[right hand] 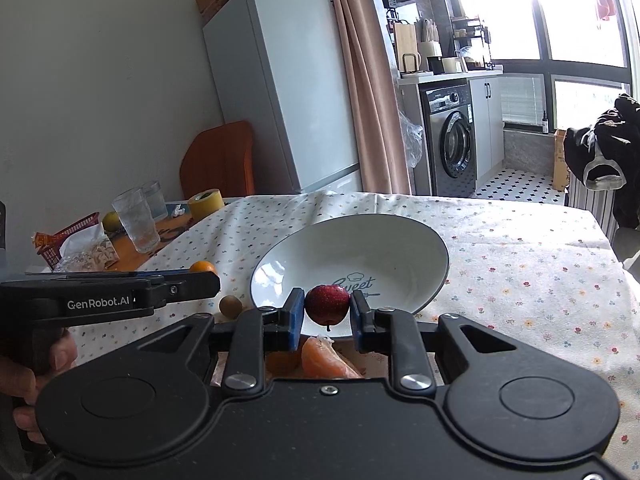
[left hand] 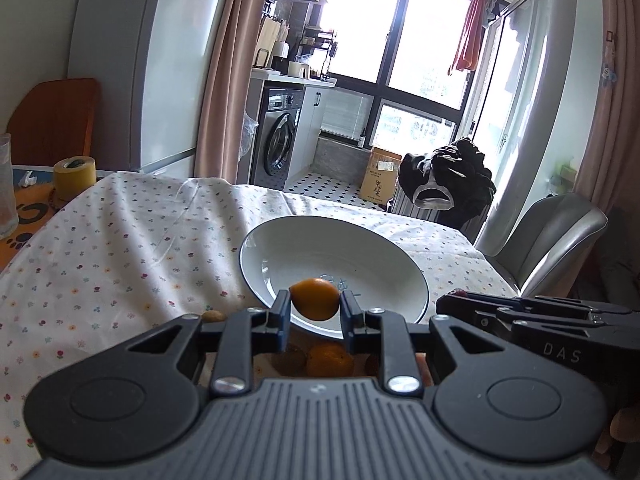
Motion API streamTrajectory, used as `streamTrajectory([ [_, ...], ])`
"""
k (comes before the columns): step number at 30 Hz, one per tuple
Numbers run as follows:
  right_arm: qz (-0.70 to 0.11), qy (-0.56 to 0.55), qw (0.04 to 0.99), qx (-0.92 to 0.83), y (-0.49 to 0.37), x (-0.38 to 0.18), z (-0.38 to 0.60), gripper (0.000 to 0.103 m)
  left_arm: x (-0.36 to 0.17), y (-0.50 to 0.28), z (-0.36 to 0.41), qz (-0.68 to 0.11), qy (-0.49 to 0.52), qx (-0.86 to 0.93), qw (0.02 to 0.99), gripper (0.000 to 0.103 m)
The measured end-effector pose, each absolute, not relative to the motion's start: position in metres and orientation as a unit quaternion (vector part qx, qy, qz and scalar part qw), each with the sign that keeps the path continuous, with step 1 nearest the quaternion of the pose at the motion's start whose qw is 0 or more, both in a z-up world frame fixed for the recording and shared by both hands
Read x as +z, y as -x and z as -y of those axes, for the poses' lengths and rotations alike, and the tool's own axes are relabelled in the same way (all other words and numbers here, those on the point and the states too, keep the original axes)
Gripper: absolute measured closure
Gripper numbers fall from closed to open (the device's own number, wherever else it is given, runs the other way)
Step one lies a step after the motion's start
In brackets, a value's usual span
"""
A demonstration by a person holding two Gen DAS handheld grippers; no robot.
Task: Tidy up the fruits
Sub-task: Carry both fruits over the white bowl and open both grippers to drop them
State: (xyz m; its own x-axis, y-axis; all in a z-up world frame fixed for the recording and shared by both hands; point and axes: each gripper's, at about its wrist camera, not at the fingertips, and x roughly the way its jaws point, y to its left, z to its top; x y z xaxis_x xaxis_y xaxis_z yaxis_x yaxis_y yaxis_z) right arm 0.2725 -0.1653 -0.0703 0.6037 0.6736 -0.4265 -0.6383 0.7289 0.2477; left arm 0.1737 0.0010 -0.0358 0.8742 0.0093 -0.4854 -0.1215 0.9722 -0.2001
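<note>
Fingers (left hand: pixel 282 312) grasp a kumquat (left hand: pixel 314 298), others a red fruit (right hand: pixel 327 304), above the plate (right hand: pixel 420 240) (bare).

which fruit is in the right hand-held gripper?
The small dark-red apple-like fruit, stem down, clamped in the right hand-held gripper. The left hand-held gripper holds a small orange fruit; other fruits lie loose on the tablecloth.

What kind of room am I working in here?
Most likely a home dining area opening onto a kitchen and laundry nook: a table under a floral tablecloth, a white fridge, and a washing machine beside the windows.
</note>
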Motion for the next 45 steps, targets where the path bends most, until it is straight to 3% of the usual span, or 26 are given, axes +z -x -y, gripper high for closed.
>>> streamTrajectory([
  [28,-0.280,-0.071,0.886,0.362,-0.325,-0.109,0.154,0.080,-0.064,-0.254,0.007,-0.307,0.101,0.033,0.946,0.079],
  [39,-0.278,-0.076,0.888,0.357,-0.326,-0.109,0.155,0.080,-0.063,-0.248,0.002,-0.309,0.102,0.063,0.944,0.075],
  [45,-0.280,-0.076,0.891,0.350,-0.329,-0.113,0.153,0.080,-0.060,-0.230,-0.004,-0.306,0.106,0.070,0.944,0.067],
])
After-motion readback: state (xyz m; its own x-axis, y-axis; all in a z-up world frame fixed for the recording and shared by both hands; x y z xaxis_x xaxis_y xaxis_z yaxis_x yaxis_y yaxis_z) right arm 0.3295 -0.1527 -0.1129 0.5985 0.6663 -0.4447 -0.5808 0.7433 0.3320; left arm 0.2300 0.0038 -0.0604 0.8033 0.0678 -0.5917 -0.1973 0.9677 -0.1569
